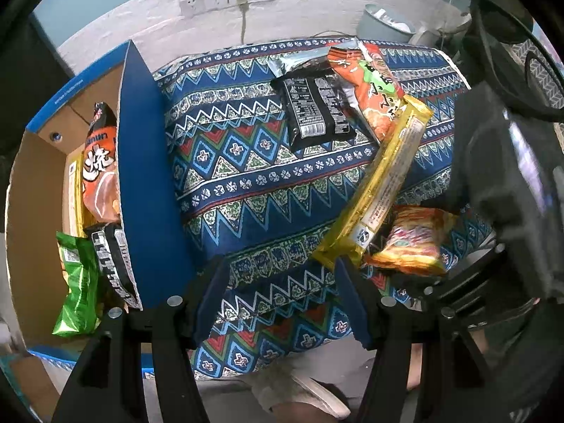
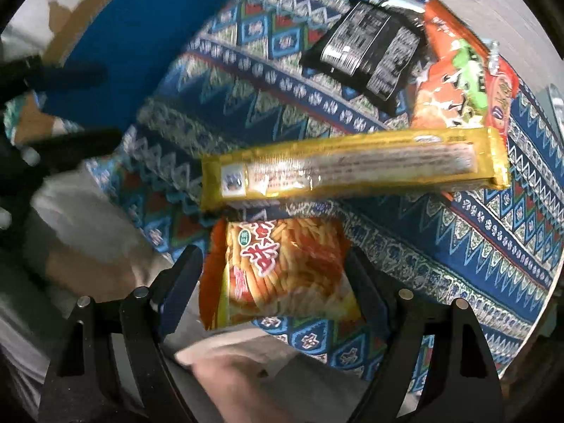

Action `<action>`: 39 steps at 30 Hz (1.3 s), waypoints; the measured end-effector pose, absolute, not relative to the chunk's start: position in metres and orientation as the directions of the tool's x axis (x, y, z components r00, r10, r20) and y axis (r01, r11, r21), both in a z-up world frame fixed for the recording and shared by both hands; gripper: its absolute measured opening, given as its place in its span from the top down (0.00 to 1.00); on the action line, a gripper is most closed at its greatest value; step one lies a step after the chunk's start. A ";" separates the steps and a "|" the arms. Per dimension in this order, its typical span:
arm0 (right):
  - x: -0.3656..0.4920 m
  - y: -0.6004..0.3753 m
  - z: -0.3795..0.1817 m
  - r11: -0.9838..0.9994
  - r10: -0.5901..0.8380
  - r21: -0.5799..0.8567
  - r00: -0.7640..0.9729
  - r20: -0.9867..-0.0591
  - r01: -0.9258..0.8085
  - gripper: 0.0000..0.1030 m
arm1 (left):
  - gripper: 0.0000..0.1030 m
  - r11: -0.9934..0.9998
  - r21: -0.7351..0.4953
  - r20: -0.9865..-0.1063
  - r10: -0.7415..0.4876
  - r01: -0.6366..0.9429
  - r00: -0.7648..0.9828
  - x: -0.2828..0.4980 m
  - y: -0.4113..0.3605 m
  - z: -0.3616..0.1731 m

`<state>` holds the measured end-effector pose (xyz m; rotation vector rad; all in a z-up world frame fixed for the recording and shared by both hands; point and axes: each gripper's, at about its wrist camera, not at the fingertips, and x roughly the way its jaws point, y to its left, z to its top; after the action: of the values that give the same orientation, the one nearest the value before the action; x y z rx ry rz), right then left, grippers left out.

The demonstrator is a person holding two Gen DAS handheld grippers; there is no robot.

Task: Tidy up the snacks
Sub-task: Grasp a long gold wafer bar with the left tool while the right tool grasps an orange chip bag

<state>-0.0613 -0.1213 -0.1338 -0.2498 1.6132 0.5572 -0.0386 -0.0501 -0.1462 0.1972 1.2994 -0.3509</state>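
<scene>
A blue cardboard box (image 1: 141, 176) stands at the left of a patterned cloth-covered desk (image 1: 246, 162), already holding several upright snack bags, so it looks like the collection point. Loose snacks remain at the right: a black packet (image 1: 317, 109), an orange bag (image 1: 373, 84), and a long yellow packet (image 1: 384, 183) lying across them. The right claw (image 2: 275, 275) is spread, straddling an orange-yellow chip bag (image 2: 282, 271) at the near edge, not yet visibly squeezing it. The left claw (image 1: 282, 299) hovers released, empty, near the box.

Glossy foil gold packet (image 2: 352, 169) lies on woven patterned cloth (image 1: 246, 176) beside matt cardboard box (image 1: 35, 183).
</scene>
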 end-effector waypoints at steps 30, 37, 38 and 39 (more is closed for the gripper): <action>-0.015 -0.245 -0.131 0.964 0.105 0.100 0.007 -0.994 -0.248 0.50 | 0.26 0.850 -0.029 -0.971 -0.148 0.525 0.187 -0.012 -0.141 -0.174; -0.005 -0.292 -0.117 0.983 0.105 0.094 0.062 -0.993 -0.155 0.50 | 0.23 0.806 0.038 -0.976 -0.097 0.591 0.196 -0.007 -0.174 -0.192; -0.004 -0.299 -0.117 0.985 0.105 0.095 0.066 -0.992 -0.143 0.50 | 0.23 0.802 0.045 -0.975 -0.093 0.596 0.200 -0.006 -0.177 -0.194; -0.005 -0.298 -0.114 0.986 0.106 0.096 0.069 -0.992 -0.134 0.50 | 0.23 0.796 0.054 -0.975 -0.087 0.603 0.203 -0.004 -0.181 -0.196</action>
<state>-0.0049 -0.2983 -0.1142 -0.0232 1.4912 0.1809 -0.0045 -0.1808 -0.1960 0.4814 1.2860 -0.5088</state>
